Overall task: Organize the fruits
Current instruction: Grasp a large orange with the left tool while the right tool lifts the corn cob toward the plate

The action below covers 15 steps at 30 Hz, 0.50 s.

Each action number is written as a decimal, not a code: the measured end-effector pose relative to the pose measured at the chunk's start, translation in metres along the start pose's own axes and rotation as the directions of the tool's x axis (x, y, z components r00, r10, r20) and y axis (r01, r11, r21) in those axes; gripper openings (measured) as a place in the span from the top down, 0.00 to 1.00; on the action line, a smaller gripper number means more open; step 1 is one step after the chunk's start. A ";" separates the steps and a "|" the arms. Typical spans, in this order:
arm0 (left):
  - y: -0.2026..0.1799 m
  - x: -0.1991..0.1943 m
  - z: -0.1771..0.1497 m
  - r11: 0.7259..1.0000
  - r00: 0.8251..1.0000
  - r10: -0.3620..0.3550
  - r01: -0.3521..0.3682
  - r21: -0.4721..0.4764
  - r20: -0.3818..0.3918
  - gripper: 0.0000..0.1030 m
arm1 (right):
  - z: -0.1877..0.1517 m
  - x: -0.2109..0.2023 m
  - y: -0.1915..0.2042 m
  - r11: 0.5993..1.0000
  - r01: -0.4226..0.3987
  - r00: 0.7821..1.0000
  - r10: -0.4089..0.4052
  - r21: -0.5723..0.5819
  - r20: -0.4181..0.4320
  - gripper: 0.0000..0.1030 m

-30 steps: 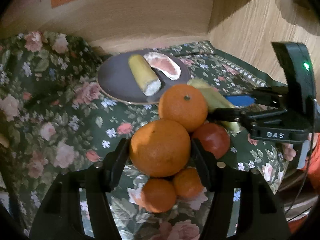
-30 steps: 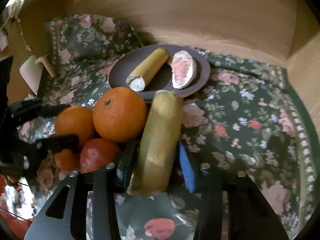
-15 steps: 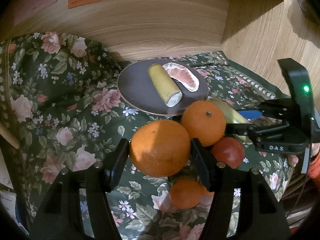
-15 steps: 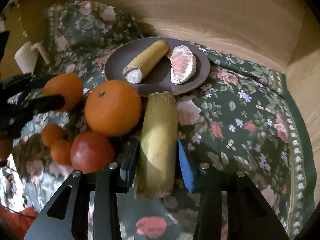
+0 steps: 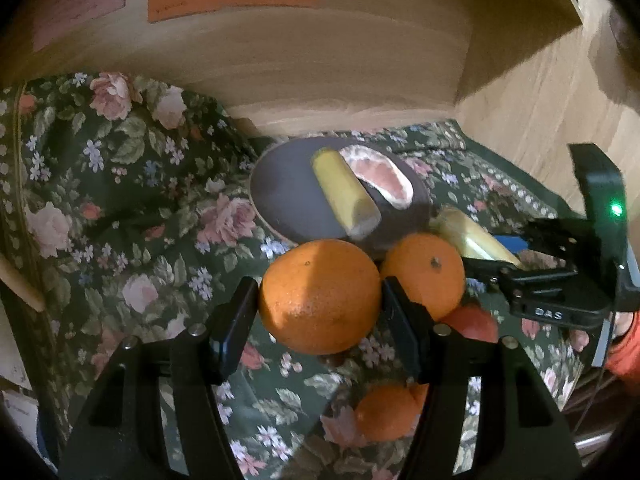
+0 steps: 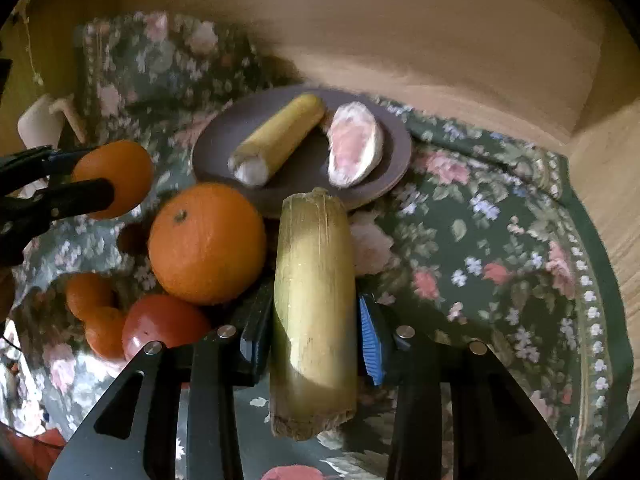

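My left gripper is shut on a large orange and holds it above the floral cloth; it also shows in the right wrist view. My right gripper is shut on a yellow-green sugarcane piece, just short of the dark plate. The plate holds another cane piece and a peeled pomelo segment. A second orange, a red tomato and small tangerines lie on the cloth.
The floral cloth covers the table inside a wooden corner; wooden walls rise behind and to the right. The cloth bunches up at the left. A white object sits at the far left.
My left gripper has lifted the large orange up and away from the fruit pile, toward the plate. My right gripper has raised the cane piece slightly toward the plate.
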State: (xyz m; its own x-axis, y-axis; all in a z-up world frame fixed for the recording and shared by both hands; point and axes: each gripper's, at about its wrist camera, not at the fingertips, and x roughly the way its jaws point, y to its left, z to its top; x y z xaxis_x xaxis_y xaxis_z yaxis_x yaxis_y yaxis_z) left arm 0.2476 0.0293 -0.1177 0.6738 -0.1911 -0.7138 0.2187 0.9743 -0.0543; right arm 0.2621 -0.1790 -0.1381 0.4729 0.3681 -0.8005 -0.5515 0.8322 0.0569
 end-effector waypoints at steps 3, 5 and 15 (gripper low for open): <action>0.005 -0.001 0.010 1.000 1.000 0.001 -0.001 -0.010 0.018 0.39 | 0.007 -0.013 -0.005 1.000 0.016 0.999 -0.017 0.014 0.047 0.66; 0.007 -0.001 0.018 1.000 1.000 0.006 -0.006 -0.011 0.031 0.39 | 0.015 -0.020 -0.008 1.000 0.005 0.997 -0.007 0.023 0.075 0.66; 0.008 0.009 0.054 0.999 0.996 0.037 -0.038 0.016 0.085 0.39 | 0.051 -0.017 -0.007 0.999 0.018 0.986 -0.025 0.047 0.162 0.66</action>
State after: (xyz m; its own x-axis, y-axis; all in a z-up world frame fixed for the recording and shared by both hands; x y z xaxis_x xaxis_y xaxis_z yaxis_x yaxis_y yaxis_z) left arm 0.2939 0.0291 -0.0866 0.7393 -0.1646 -0.6530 0.2038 0.9789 -0.0161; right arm 0.2933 -0.1701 -0.0941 0.5918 0.4092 -0.6945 -0.5100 0.8573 0.0704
